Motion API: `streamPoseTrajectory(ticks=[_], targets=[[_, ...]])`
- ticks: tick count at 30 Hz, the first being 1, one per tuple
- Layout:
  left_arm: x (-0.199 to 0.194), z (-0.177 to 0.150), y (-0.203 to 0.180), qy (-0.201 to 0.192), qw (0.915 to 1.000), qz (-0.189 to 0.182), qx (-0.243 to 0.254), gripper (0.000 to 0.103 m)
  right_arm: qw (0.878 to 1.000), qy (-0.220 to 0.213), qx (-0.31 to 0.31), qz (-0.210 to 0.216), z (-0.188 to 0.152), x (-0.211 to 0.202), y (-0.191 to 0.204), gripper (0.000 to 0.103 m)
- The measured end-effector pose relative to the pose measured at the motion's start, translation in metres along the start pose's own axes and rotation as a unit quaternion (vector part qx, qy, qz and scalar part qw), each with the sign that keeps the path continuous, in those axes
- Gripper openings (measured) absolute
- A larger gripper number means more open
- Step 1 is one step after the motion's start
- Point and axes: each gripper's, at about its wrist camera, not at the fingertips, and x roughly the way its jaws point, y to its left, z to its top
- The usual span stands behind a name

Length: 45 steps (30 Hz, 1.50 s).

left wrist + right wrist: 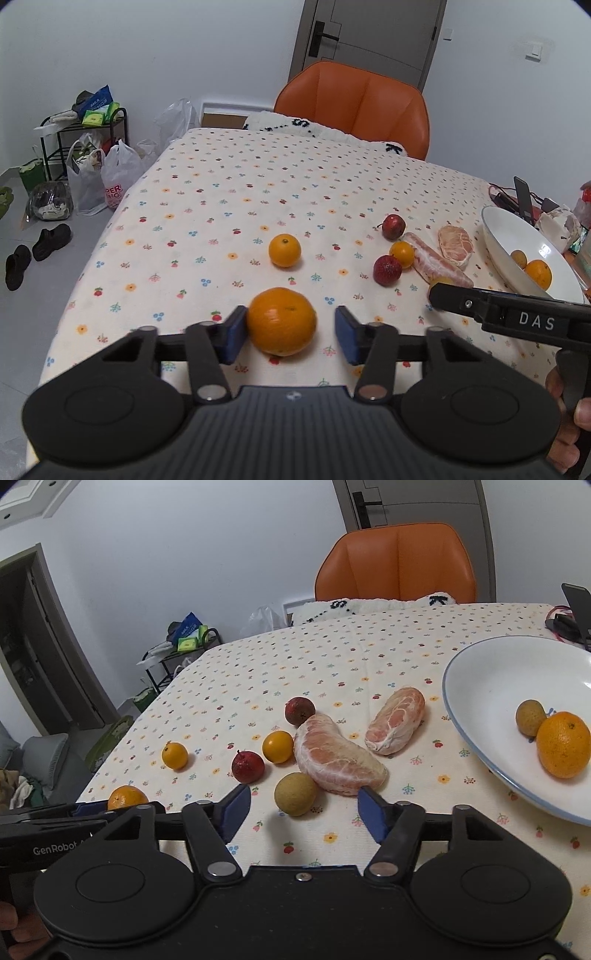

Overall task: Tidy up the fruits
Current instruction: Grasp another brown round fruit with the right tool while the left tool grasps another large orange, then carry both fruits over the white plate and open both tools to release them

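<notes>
- The left tongs (pixel 291 334) are hovering low over the near part of the surface (pixel 229 192), which is wearing a flower-print cloth, with the blue pads standing wide apart.
- A large orange (pixel 281 321) is sitting on the cloth between those pads; the left pad (pixel 236 334) is touching or almost touching its side, while the right pad is standing clear of it, so nothing is being gripped.
- A smaller orange (pixel 284 250) is lying farther away, apart from the large one.
- The right tongs (pixel 304 812) are also gaping wide and holding nothing.
- A round yellow-brown fruit (pixel 295 794) is resting on the cloth just beyond the gap between the right tongs' pads, touching neither as far as can be seen.
- A peeled pomelo segment (pixel 338 755) is lying just right of that fruit, its near end close to the right pad (pixel 373 818).
- A second pomelo segment (pixel 395 720) is lying farther right, near the white bowl (pixel 480 686).
- The bowl is sitting at the right side of the surface and is holding an orange (pixel 563 744) with a small brownish fruit (pixel 530 717) against it.
- Two dark red fruits (pixel 248 767) and a small yellow-orange fruit (pixel 277 746) are clustering left of the pomelo segments.
- An orange chair (pixel 354 107) is standing at the far edge.
</notes>
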Motion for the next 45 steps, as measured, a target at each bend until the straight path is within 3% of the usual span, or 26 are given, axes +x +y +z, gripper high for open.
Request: streamPoseTrajectory(ticks=[3,7,11,23,45], targets=[[-0.002,0.000,0.003,0.001,1.0000,-0.003,-0.006,0.037,1.000,0.003,0.000,0.004,0.000,0.001,0.002,0.050],[-0.006,0.000,0.005,-0.007,0.9999,-0.005,-0.007,0.037,1.000,0.004,-0.003,-0.001,0.001,0.003,0.006,0.047],[-0.009,0.002,0.004,-0.013,0.9999,-0.008,-0.007,0.037,1.000,0.002,-0.005,-0.008,0.002,0.008,0.007,0.025],[-0.015,0.011,-0.013,-0.029,0.9992,-0.028,0.003,0.037,1.000,-0.010,0.004,0.004,0.002,-0.014,-0.005,0.024],[-0.016,0.025,-0.079,-0.043,0.9944,-0.086,0.044,0.037,0.997,-0.062,0.023,-0.033,0.012,-0.069,-0.047,0.024]])
